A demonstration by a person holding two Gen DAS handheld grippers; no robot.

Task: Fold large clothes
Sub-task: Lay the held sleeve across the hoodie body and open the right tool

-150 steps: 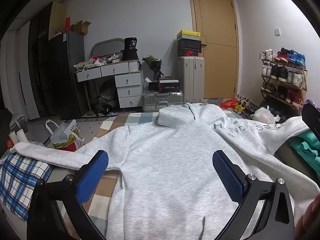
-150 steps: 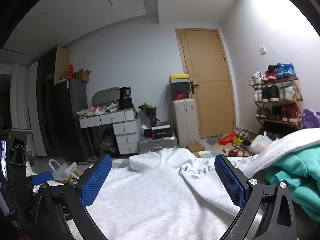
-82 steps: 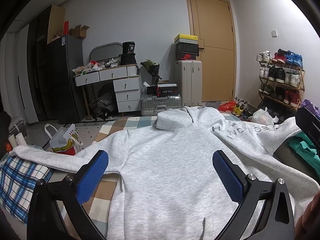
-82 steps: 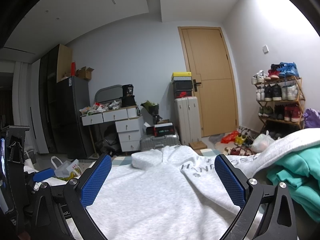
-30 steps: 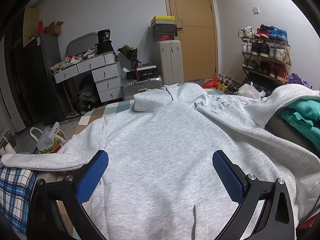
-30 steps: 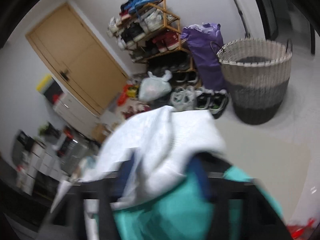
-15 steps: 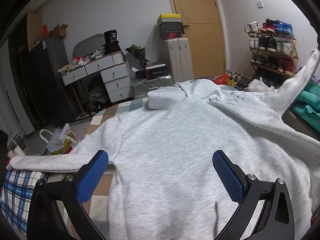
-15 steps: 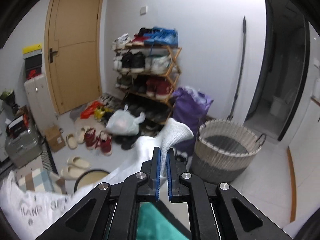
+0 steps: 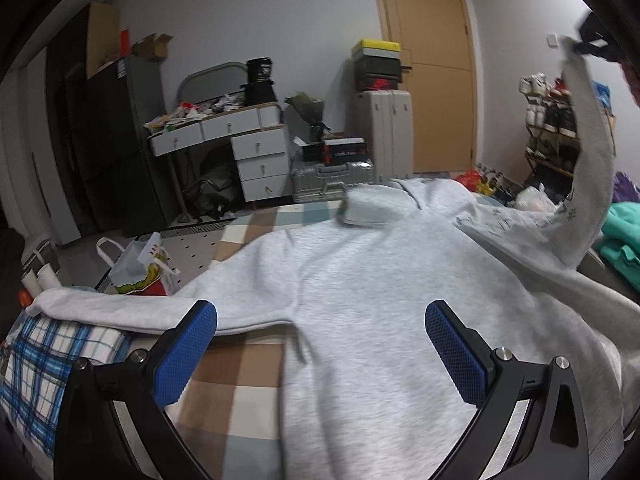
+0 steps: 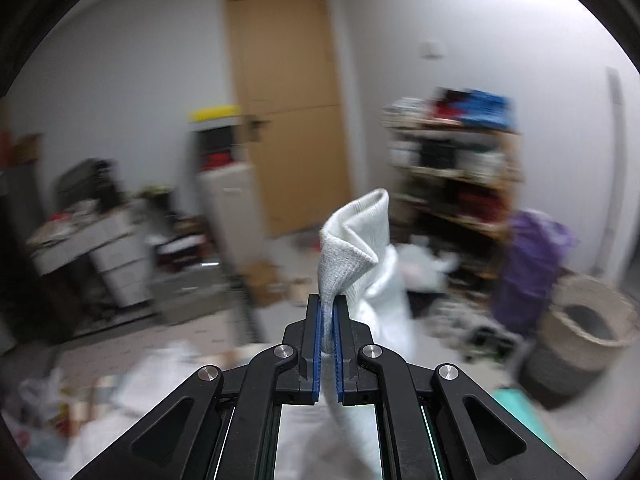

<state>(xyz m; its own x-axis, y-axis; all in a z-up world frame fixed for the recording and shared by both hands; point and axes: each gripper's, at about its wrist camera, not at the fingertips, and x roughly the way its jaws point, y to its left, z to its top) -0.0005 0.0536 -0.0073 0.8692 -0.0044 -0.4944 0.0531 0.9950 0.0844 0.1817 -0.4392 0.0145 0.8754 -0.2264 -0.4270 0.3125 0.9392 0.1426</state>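
1. We see a large grey hoodie (image 9: 360, 280) spread flat on a checked blanket (image 9: 240, 368), with its hood (image 9: 372, 208) at the far side, toward the door (image 9: 432, 80).
2. Our right gripper (image 10: 329, 312) has its blue pads pressed together on the ribbed cuff (image 10: 352, 240) of one sleeve; the cuff stands up above the jaws.
3. In the left wrist view this sleeve (image 9: 588, 168) rises steeply from the hoodie at the right side, up to the right gripper (image 9: 592, 40) at the top edge.
4. Our left gripper (image 9: 320, 344) hangs over the body of the hoodie with its jaws spread wide, and nothing is between them.
5. The other sleeve (image 9: 120, 308) lies stretched to the left, its end on a blue plaid cloth (image 9: 44, 364).
6. A teal garment (image 9: 624, 236) lies at the right, just beside the hoodie.
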